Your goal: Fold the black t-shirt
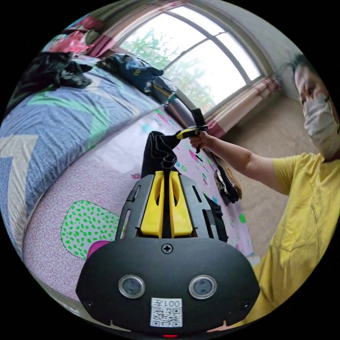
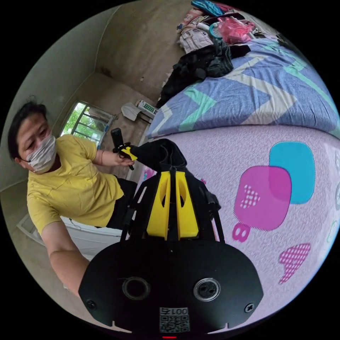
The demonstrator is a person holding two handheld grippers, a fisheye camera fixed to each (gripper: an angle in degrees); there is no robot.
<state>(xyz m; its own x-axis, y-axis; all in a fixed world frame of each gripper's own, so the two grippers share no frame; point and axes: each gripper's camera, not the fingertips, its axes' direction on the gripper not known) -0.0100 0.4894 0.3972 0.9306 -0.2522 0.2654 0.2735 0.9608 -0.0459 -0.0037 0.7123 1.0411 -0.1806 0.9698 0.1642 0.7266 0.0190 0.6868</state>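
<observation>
Here, in the left gripper view: the left gripper [image 1: 166, 173] has its yellow jaws drawn nearly together, with a bunch of the black t-shirt [image 1: 159, 152] pinched between the tips. The cloth runs from there across to the right gripper [image 1: 187, 132], held in a hand [image 1: 198, 140] further off, whose jaws also look closed on the fabric. The shirt hangs in the air between the two, bunched and rope-like, above the bed [image 1: 88, 177] with its pink patterned cover. A dark heap of clothes [image 1: 53, 71] lies well apart at the far side of the bed, on the blue chevron blanket [image 1: 53, 120]; a window [image 1: 198, 60] stands behind. Right gripper view: the right gripper [image 2: 171, 173] shows its own jaws closed to a thin slit, black cloth gathered at the tips. The black t-shirt [image 2: 159, 150] stretches from there to the left gripper [image 2: 127, 152], which grips its other end. The pink cover [image 2: 248, 170] lies beneath. Judgement on progress: early. The shirt is lifted and held at two points but not spread, and no fold can be made out. Left to do, as far as I can judge: lay it flat on the bed, smooth it, then make the folds.
</observation>
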